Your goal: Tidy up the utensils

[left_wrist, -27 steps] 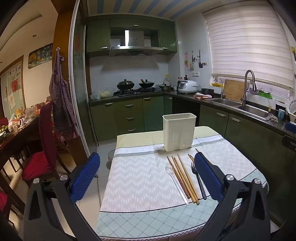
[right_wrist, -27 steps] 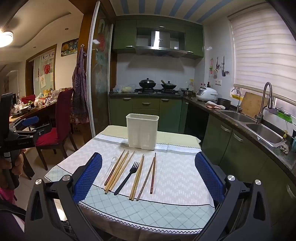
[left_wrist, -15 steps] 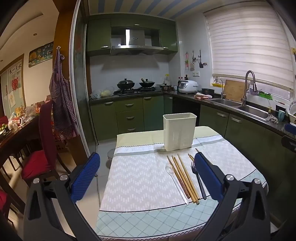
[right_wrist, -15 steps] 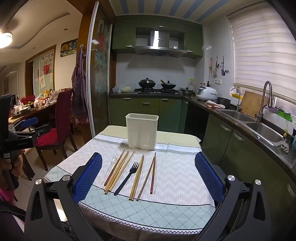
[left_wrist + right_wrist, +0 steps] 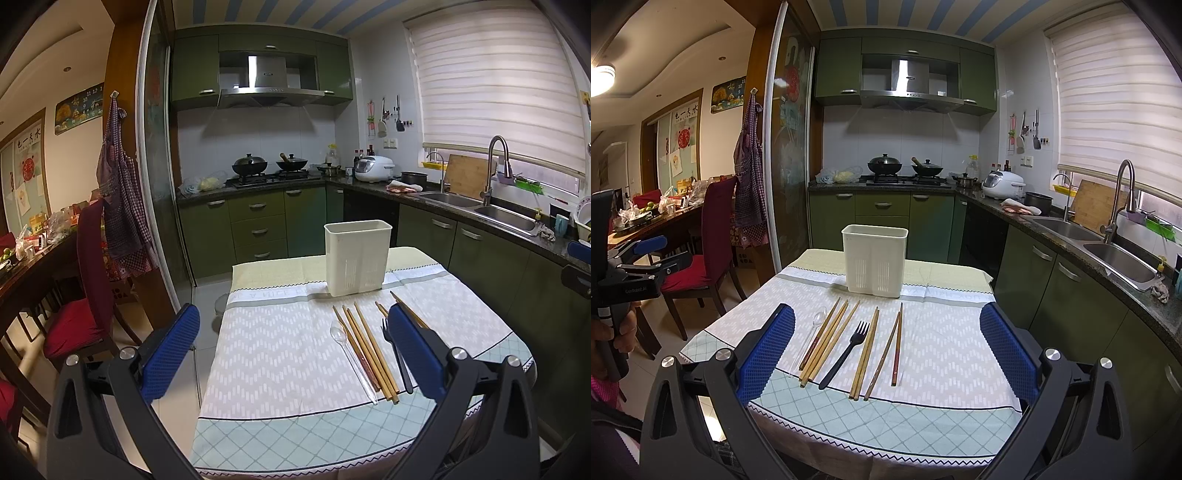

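Note:
A white slotted utensil holder [image 5: 874,259] [image 5: 357,256] stands upright at the far side of the small table. In front of it lie several wooden chopsticks [image 5: 831,339] [image 5: 365,349], a black plastic fork [image 5: 846,352] [image 5: 397,350] and a clear plastic spoon [image 5: 812,328] [image 5: 349,350], side by side on the cloth. My right gripper [image 5: 886,350] hangs open above the near table edge, nothing between its blue pads. My left gripper [image 5: 291,354] is open too, left of the utensils; its right pad hides part of the fork. It also shows as the left gripper [image 5: 646,247] at the right wrist view's left edge.
The table [image 5: 923,417] wears a patterned cloth. Red chairs [image 5: 713,240] and a cluttered dining table [image 5: 657,218] stand to the left. Green cabinets, a stove with pans [image 5: 905,168] and a sink counter [image 5: 1115,254] line the back and right.

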A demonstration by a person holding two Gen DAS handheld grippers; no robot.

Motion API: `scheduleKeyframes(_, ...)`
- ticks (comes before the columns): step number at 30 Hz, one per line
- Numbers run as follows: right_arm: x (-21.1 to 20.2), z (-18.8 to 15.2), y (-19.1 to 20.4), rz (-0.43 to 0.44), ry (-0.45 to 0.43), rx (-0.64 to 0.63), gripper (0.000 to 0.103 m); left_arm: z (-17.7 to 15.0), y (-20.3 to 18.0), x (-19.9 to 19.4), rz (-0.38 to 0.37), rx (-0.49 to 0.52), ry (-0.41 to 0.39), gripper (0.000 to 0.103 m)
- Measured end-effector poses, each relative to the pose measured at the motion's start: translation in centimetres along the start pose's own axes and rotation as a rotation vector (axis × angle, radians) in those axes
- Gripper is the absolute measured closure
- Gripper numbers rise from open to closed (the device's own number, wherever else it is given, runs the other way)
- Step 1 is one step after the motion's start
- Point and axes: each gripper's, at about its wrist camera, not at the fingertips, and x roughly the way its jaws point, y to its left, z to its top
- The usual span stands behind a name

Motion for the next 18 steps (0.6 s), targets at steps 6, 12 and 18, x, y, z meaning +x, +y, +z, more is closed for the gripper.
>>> scheduleKeyframes(6, 0.0, 0.0, 0.0, 0.001, 0.0, 0.001, 0.004, -0.4, -0.8, 0.8, 0.0, 0.009, 0.006, 0.006)
scheduleKeyframes(12, 0.0, 0.0, 0.0, 0.001, 0.001, 0.003, 0.004, -0.6, -0.8, 1.0, -0.001, 0.008, 0.007, 0.006)
scheduleKeyframes(18, 0.0, 0.1, 0.0, 0.001, 0.002, 0.003, 0.004, -0.9, -0.9, 1.4, -0.002, 0.009, 0.011, 0.006)
